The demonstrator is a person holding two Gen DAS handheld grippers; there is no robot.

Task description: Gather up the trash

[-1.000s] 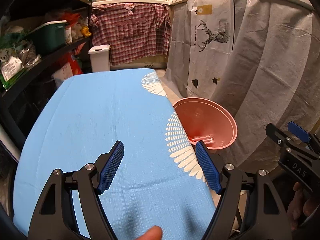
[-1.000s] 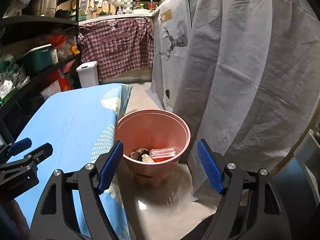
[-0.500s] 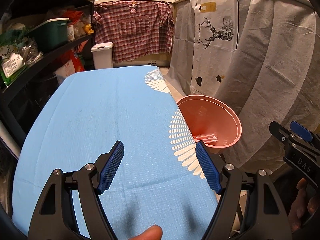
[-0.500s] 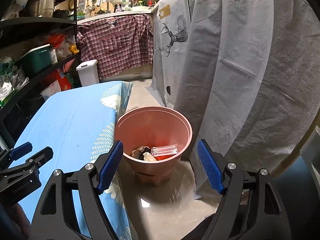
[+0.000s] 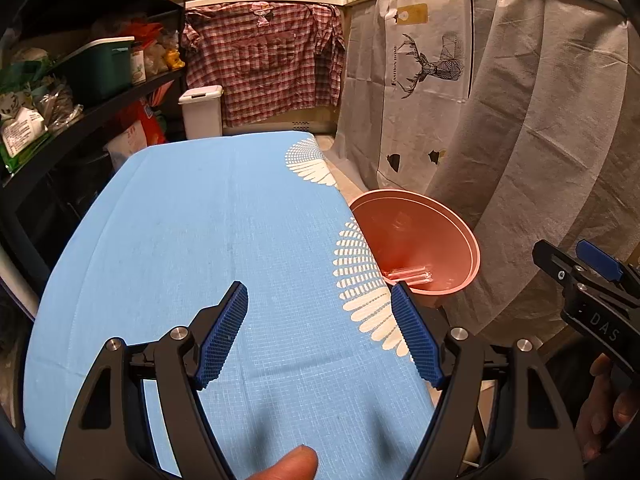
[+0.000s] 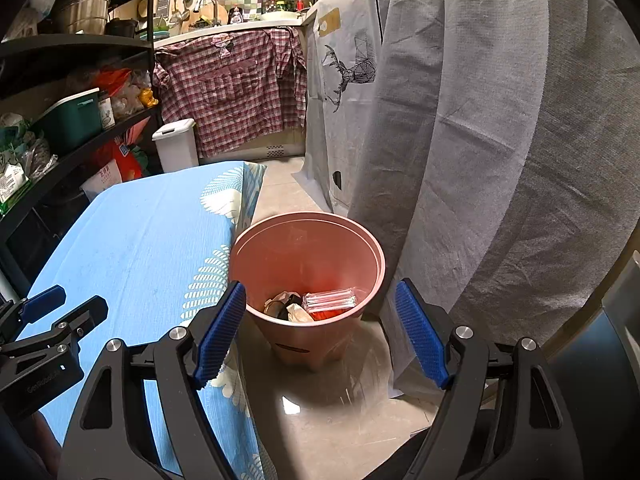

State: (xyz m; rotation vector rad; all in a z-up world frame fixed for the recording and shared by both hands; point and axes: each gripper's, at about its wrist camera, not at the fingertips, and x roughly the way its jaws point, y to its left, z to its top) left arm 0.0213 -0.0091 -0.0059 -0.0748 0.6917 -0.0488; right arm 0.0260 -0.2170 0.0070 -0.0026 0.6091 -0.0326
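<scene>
Where the floor meets the table, pink bin [image 6: 308, 276] holds a clear wrapper [image 6: 330, 300].

In the left wrist view the bench [image 5: 200, 240] edge hides the near side of the pink bin [image 5: 424, 232] and most of its contents, the right tongs [image 5: 592, 280] are cut off at the right edge, and the shelf items [image 5: 24, 128] at upper left are too blurred to identify.

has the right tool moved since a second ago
Yes, slightly: the right tool has drifted forward; the pink bin sits a bit lower between its open jaws.
</scene>
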